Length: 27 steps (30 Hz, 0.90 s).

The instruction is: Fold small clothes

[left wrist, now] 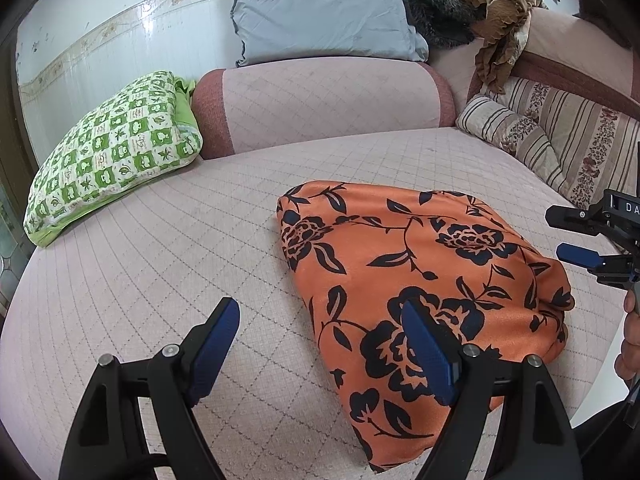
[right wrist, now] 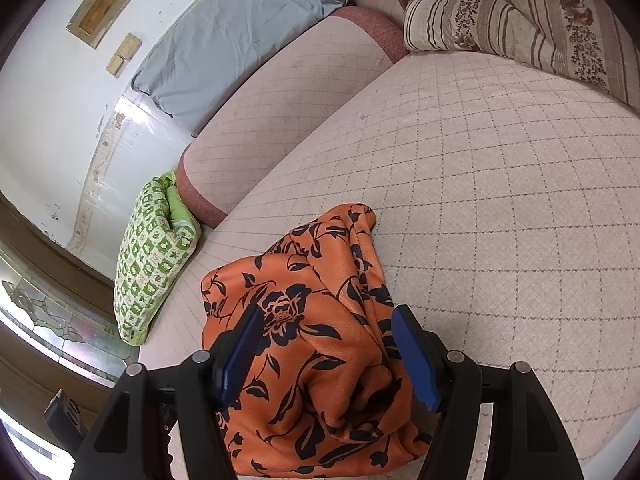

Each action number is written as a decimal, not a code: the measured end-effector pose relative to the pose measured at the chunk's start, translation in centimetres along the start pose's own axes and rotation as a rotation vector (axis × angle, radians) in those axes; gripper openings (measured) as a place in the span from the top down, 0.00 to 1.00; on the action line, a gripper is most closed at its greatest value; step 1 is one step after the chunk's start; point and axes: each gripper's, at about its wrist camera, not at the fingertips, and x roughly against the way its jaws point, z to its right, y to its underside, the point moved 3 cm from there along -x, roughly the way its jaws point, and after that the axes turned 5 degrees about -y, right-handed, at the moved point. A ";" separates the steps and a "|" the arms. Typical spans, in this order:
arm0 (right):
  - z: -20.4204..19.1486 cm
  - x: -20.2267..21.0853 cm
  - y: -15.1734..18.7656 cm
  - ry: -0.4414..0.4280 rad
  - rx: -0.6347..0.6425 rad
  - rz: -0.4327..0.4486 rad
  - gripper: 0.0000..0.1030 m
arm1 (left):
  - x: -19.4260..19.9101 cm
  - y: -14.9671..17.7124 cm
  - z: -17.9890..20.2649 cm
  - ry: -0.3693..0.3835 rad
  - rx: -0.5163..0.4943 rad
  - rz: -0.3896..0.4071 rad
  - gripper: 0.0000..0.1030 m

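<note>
Both wrist views (close, low) share the orange cloth (left wrist: 420,280).

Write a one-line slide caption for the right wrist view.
Open right tongs poised over the folded orange floral garment on the quilted sofa seat.

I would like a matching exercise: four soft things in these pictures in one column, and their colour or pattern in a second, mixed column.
Things:
1. garment lying in front of both tools
2. pillow against the wall
3. folded quilt at the sofa's left end
4. cushion along the sofa's right side

Patterns:
A. beige stripes with flowers
B. plain grey
C. orange with black flowers
D. green and white checks

Pairs: 1-C, 2-B, 3-D, 4-A
</note>
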 end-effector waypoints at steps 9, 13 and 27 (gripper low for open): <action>0.2 0.0 -0.1 0.004 -0.007 -0.003 0.32 | -0.3 -0.1 0.1 0.001 0.001 -0.011 0.19; 0.3 0.0 -0.1 0.001 -0.010 -0.005 0.32 | -0.3 -0.1 0.3 0.003 -0.004 -0.011 0.19; 0.7 0.2 -0.3 0.000 -0.016 -0.009 0.32 | -0.7 -0.6 1.1 0.020 0.000 -0.016 0.19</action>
